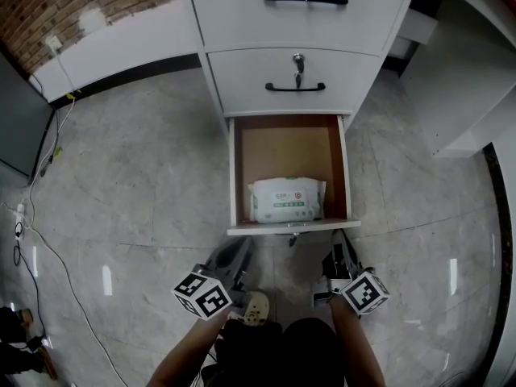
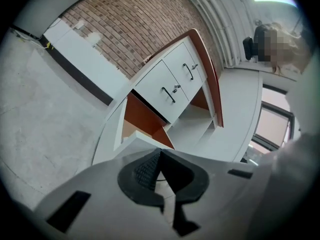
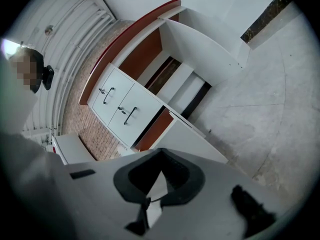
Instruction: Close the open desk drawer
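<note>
Bottom drawer (image 1: 235, 176) open; wet-wipes pack (image 1: 287, 200) inside, near its front. Left gripper (image 1: 241, 247) and right gripper (image 1: 342, 247) just outside it.

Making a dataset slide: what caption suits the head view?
Open bottom drawer holding a wipes pack; left gripper and right gripper, both shut, poised near its front edge.

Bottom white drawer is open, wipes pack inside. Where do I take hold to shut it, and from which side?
Take the white drawer front at its middle, where the dark handle peeks below the top edge. Come from the person's side, straight toward the white cabinet: the panel faces that way, and a centred hold should keep it from skewing.
</note>
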`<state>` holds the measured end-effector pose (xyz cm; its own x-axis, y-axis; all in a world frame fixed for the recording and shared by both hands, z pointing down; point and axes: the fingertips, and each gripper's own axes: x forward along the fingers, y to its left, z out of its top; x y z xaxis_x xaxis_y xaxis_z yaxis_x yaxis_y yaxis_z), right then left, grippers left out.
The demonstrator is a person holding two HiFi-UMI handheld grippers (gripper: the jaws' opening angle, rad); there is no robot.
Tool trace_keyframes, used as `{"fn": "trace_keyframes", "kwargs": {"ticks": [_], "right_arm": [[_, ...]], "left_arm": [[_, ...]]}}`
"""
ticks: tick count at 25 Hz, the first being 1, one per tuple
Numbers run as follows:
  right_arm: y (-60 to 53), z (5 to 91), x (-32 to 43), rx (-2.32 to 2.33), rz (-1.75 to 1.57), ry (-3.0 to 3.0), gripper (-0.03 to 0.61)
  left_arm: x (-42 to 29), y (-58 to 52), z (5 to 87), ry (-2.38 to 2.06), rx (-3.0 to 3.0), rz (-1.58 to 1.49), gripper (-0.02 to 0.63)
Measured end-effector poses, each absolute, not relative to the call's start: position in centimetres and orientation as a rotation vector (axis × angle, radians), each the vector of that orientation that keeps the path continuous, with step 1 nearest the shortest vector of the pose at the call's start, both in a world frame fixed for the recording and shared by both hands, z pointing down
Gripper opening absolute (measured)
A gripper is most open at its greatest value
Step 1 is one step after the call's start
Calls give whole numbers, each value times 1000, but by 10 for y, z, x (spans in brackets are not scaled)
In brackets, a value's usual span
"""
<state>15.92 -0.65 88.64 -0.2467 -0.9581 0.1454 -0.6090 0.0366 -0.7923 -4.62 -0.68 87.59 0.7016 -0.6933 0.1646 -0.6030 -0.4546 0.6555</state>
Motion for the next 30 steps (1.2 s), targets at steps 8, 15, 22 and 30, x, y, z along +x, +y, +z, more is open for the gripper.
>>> {"fn": "trace_keyframes", "kwargs": {"ticks": [8, 15, 22, 30], "right_arm": [[-33, 859, 168, -1601, -1032, 1921, 6], [-47, 846, 165, -1590, -1009, 1956, 6], [-63, 837, 158, -1625, -1004, 2033, 6], [-75, 835, 155, -1656, -997, 2039, 6]], "left_arm": [[-38, -28, 849, -1009, 2243, -143, 8], [-39, -44, 836, -1016, 2245, -154, 8], [-42, -65, 831, -1039, 2194, -191, 8], [-44, -79, 829, -1042, 2193, -194, 8]]}}
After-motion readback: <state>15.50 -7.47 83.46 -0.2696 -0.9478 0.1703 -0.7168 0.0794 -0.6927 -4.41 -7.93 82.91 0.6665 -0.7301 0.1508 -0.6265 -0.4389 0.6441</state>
